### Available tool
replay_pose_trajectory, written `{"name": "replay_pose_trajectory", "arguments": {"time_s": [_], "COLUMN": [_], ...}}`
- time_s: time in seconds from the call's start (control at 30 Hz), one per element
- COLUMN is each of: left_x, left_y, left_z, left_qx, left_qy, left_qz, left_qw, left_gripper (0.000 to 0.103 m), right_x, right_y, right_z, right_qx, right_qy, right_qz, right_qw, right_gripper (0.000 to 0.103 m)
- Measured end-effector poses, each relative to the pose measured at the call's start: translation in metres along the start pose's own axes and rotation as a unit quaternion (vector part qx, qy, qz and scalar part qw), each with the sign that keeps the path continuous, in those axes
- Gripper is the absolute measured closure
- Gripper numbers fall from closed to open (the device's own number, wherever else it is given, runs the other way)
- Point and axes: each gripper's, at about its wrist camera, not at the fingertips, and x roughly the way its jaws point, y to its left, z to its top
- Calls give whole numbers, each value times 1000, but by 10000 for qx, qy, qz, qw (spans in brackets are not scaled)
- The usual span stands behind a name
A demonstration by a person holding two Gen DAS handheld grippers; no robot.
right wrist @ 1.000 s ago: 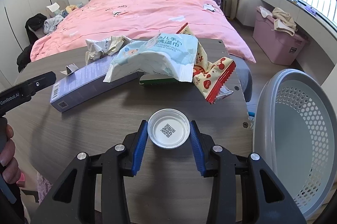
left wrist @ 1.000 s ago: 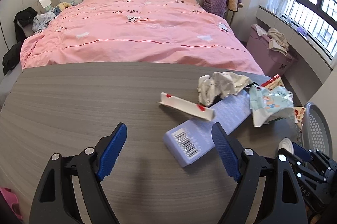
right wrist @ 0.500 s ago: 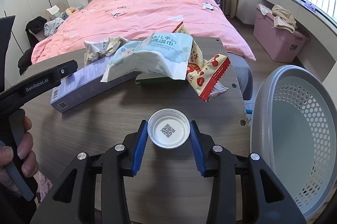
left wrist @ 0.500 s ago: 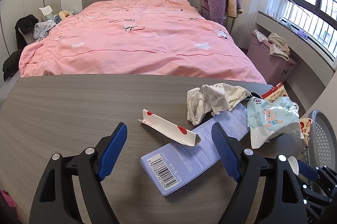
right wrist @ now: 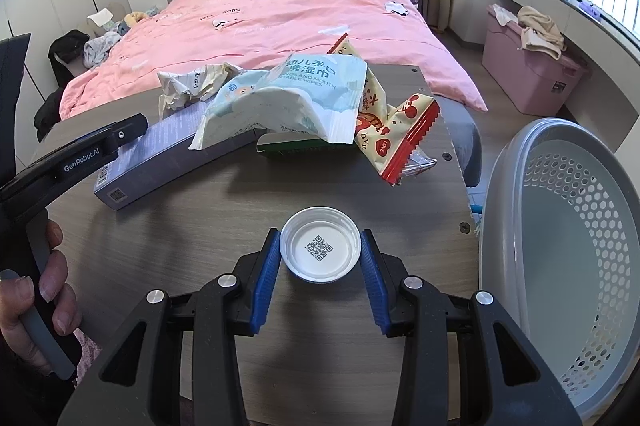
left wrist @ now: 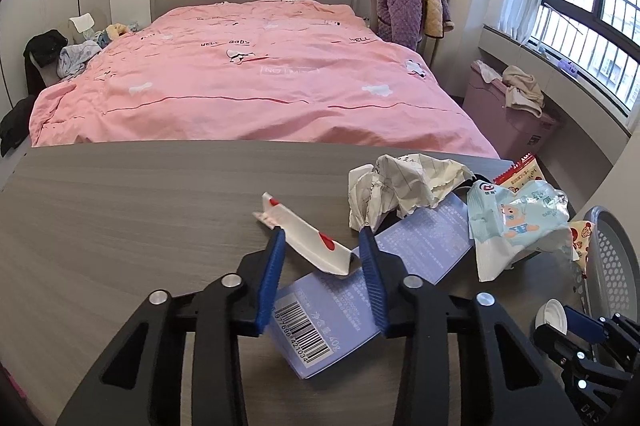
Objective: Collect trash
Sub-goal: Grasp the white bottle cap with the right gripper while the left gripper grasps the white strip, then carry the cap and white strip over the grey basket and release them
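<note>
My left gripper (left wrist: 322, 240) is closing its jaws on a white wrapper with red hearts (left wrist: 308, 240). The left pad touches it and its right end meets the right pad. The wrapper lies on the near end of a purple box (left wrist: 420, 238), which runs diagonally under the jaws. Farther right are crumpled paper (left wrist: 400, 185) and a pale blue wipes pack (left wrist: 516, 222). My right gripper (right wrist: 320, 246) is shut on a white bottle cap (right wrist: 316, 268) that rests on the table (right wrist: 192, 226).
A grey perforated basket (right wrist: 560, 226) stands beside the table's right edge. A red snack wrapper (right wrist: 404, 129) and a green packet (right wrist: 296, 147) lie by the wipes pack (right wrist: 296, 93). A pink bed (left wrist: 260, 85) is beyond the table. A hand (right wrist: 44, 290) holds the left gripper's handle.
The left gripper's jaws have come together from wide apart onto the white wrapper, after moving forward over the purple box. The right gripper and the cap have not moved.
</note>
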Motion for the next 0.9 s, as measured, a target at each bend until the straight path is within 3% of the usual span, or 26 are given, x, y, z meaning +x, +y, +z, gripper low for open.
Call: {"name": "replay_pose_trajectory", "arguments": {"time_s": [0.1,0.5,0.7,0.9], "left_x": [-2,-20,-48,-79], "left_y": [0,13,9,-9], "left_z": [-1,0,-1,-3], "left_qx": [-37,-245,-141,-34], "left_qy": [-1,-54,-275,-441], "left_qz": [-98,-24,125,-36], "left_qw": [9999,9997,9994,9990], "left_gripper": [85,88,88,88], "right_x": [-1,-6,-15,-31], "right_y": [-1,-5,-10,-22], "right_z": [0,-2,-3,-6], "right_qx": [8,50,97,183], "right_qy": [-17,-82,-160,-282], "right_qz": [5,68,80,33], "right_qw": [10000,9999,9998,9994], "right_gripper": [64,64,64,64]}}
